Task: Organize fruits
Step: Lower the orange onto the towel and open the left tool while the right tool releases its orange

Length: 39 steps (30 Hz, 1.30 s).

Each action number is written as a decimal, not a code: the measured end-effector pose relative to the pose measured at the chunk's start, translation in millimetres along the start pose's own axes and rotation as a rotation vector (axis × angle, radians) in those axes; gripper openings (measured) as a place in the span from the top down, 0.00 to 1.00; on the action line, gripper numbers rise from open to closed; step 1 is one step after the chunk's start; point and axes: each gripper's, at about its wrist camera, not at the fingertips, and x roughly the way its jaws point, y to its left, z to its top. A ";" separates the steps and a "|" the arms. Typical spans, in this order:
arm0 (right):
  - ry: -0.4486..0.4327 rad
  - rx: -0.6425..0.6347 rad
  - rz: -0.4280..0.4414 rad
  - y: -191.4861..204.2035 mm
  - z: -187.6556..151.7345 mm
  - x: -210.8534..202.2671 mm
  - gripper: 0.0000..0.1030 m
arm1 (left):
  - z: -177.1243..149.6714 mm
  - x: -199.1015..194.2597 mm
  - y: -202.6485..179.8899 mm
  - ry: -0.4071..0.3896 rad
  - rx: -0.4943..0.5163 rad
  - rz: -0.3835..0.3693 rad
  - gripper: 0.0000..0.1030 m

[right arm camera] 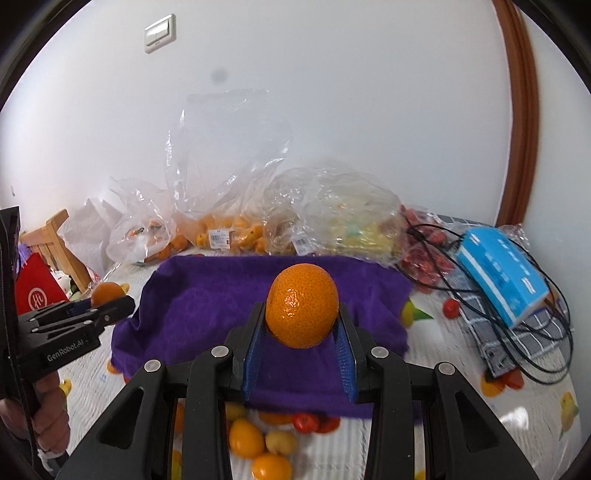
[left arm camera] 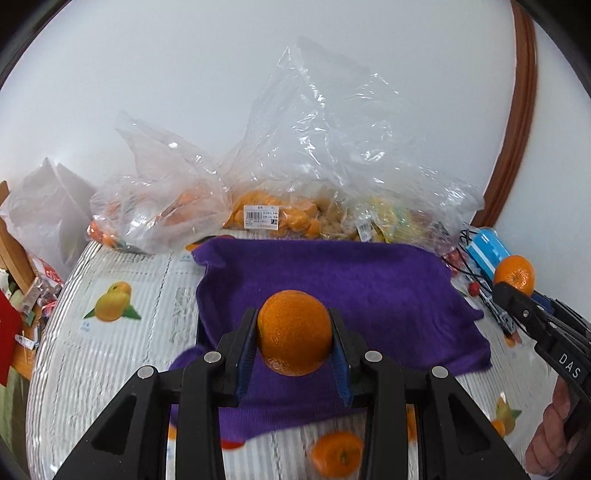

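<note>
1. Between the blue ribbed pads of the left gripper [left arm camera: 294,334] sits one orange [left arm camera: 294,331], pinched from both sides and held above the purple cloth [left arm camera: 369,288].
2. One second orange [right arm camera: 302,305] is pinched the same way in the right gripper [right arm camera: 302,321], also over this cloth.
3. Near the front edge of the cloth, three small loose orange fruits [right arm camera: 245,439] and two small red ones [right arm camera: 306,422] lie on the table; one more red one [right arm camera: 450,307] lies on the right.
4. At the far side, several clear plastic bags [left arm camera: 314,155] stand against the wall, some with orange fruits inside; their number is hard to tell.
5. One blue packet [right arm camera: 502,273] lies on a checked cloth [right arm camera: 524,332] at the right, with black cables [right arm camera: 436,236] around it.
6. A glossy table cover [left arm camera: 110,332] with printed fruits is under everything; the wall [right arm camera: 332,92] is plain white with one switch plate [right arm camera: 159,33] and a brown curved frame [right arm camera: 521,129].
7. The purple cloth looks soft and fuzzy, the bags crinkled, the oranges round with dimpled skin.
</note>
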 end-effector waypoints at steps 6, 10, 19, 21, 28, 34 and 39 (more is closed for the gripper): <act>0.000 0.000 0.015 1.5 8.0 24.5 0.65 | 3.0 24.6 -1.4 -0.007 0.005 0.014 0.67; 0.038 0.012 0.017 -7.6 -1.6 41.1 0.65 | -10.6 40.9 -3.3 0.013 0.017 0.026 0.67; 0.105 0.046 -0.022 -26.0 -20.6 64.8 0.65 | -22.3 50.3 -7.4 0.037 0.010 -0.006 0.67; 0.120 0.052 -0.020 -27.6 -22.1 69.9 0.65 | -23.8 51.6 -7.6 0.040 0.004 -0.005 0.67; 0.139 0.048 -0.015 -25.1 -28.2 75.9 0.65 | -26.3 60.7 -1.0 0.062 -0.034 -0.005 0.67; 0.172 0.046 -0.004 -22.0 -33.6 84.5 0.65 | -26.8 65.1 1.3 0.090 -0.048 -0.015 0.67; 0.179 0.025 -0.003 -16.8 -36.6 86.7 0.65 | -27.8 67.6 0.4 0.109 -0.044 -0.013 0.67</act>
